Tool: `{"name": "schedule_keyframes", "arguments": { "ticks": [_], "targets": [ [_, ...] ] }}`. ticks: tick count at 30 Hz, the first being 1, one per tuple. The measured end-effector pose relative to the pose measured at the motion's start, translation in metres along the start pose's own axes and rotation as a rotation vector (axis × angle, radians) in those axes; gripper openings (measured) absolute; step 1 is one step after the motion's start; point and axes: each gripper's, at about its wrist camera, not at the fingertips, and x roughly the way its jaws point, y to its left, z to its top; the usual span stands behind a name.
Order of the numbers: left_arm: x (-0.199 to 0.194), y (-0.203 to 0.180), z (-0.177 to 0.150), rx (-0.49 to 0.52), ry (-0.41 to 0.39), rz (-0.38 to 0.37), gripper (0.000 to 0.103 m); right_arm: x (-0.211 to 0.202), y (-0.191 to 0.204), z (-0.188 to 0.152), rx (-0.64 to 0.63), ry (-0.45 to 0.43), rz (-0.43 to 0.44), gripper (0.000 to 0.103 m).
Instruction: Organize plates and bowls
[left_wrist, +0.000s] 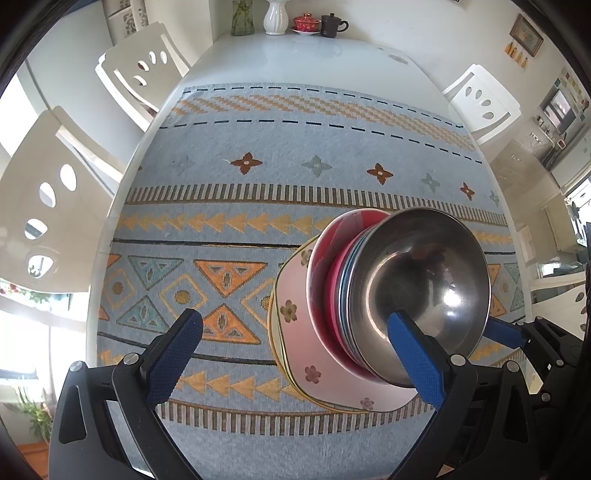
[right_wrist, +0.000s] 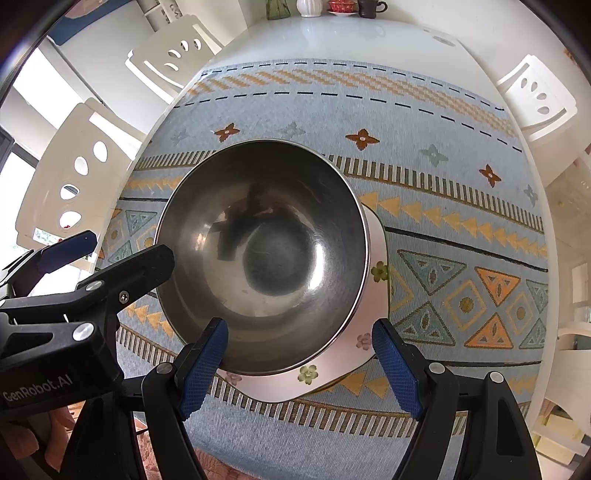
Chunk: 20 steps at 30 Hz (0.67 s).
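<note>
Right claw (right_wrist: 301, 363) spread wide, gripping nothing, blue pads flanking the near rim of the steel bowl (right_wrist: 264, 254). Bowl nested atop pink bowls and flowered plate (right_wrist: 373, 325), apparently stacked to save space. Left claw (left_wrist: 299, 354) alongside, equally open and empty. Beyond both, patterned cloth (right_wrist: 424, 122) covering the counter (right_wrist: 332, 33).

"GenRobot.AI" on left gripper (right_wrist: 125, 254)

Steel bowl (right_wrist: 262, 254) upright atop nested pink bowl (left_wrist: 325, 295), on flowered pink plate (left_wrist: 295, 354).

Steel bowl (right_wrist: 262, 254) atop stacked dishes (left_wrist: 325, 295) on tablecloth (left_wrist: 258, 184)
</note>
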Motion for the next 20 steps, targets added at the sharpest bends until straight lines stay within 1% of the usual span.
{"name": "schedule_keyframes", "arguments": {
  "ticks": [3, 10, 16, 20],
  "targets": [
    [0.0006, -0.0008, 0.0001, 0.010, 0.001, 0.020, 0.100, 0.0003, -0.0002, -0.0002, 0.000, 0.001, 0.001, 0.079],
    [0.0015, -0.0013, 0.0002, 0.013, 0.007, 0.027, 0.100, 0.0003, -0.0002, -0.0001, 0.001, 0.000, 0.000, 0.079],
    [0.0006, -0.0040, 0.0000, 0.022, 0.003, 0.023, 0.100, 0.0008, -0.0006, -0.0002, 0.001, 0.000, 0.001, 0.079],
    [0.0008, -0.0049, 0.0003, 0.016, 0.009, 0.007, 0.100, 0.0018, -0.0018, -0.0004, 0.002, 0.001, 0.001, 0.079]
  ]
}}
